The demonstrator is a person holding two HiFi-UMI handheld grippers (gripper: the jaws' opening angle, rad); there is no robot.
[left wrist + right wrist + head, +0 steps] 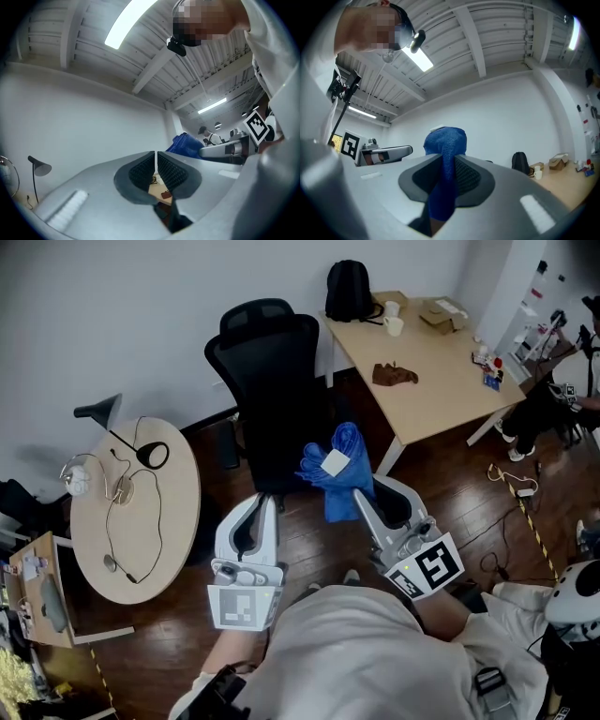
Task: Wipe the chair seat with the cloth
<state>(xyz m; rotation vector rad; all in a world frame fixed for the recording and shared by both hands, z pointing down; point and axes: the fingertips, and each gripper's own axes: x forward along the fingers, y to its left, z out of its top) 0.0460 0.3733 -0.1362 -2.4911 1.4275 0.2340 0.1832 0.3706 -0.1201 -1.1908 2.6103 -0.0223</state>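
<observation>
we hold the right gripper up in front of us, its jaws closed on the blue cloth. in the right gripper view the cloth runs down between the two ribbed pads and bunches in a rounded lump above the jaw tips of the right gripper. a white tag lies on top of the bunched fabric in the head view, and a loose end hangs down beside the jaws.

the left gripper is just beside it, to our left, apart from the cloth. in the left gripper view the jaws of the left gripper are pressed together with only a thin slit between the pads and nothing in them. both gripper views look up at the white ceiling and its strip lights.

the black office chair stands just ahead of the grippers on the dark wood floor, its backrest toward the wall. in the head view the cloth sits over the near part of the chair; we cannot tell whether it touches the seat.

a round table with cables stands to the left. a rectangular desk on the right carries a black backpack, a mug and a brown rag.
</observation>
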